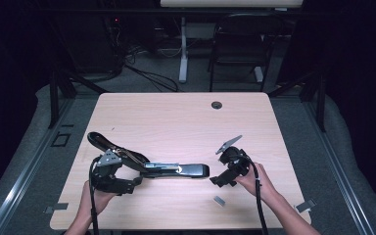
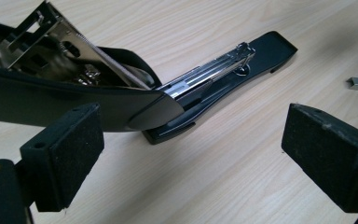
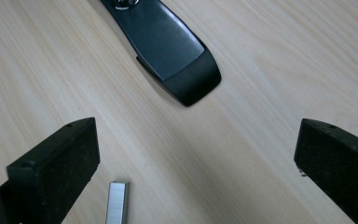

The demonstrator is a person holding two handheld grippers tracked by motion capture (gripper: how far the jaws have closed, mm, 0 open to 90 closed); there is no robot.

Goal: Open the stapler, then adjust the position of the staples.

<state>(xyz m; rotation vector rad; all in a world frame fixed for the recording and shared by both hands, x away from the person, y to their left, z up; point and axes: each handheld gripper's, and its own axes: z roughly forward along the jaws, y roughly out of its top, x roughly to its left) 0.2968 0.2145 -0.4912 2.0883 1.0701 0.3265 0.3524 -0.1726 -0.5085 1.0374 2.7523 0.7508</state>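
A black stapler [image 1: 176, 170] lies swung open on the wooden table [image 1: 176, 117]. Its base [image 2: 261, 51] and bare metal staple channel point right, and its top cover [image 2: 74, 100] is folded back to the left. My left gripper [image 1: 132, 182] sits just in front of the hinge end, its jaws [image 2: 186, 140] wide apart and the cover just beyond them, untouched. My right gripper [image 1: 220, 180] hovers beyond the base's rounded tip [image 3: 177, 51], open [image 3: 196, 149] with nothing between the pads. A small strip of staples [image 1: 219, 200] rests on the table near its left pad [image 3: 117, 203].
A cable grommet [image 1: 217, 105] sits near the table's far edge. Beyond the table stand a dark chair [image 1: 240, 44] and a white desk leg [image 1: 183, 49] with cables on the floor. A hand holds each gripper at the table's near edge.
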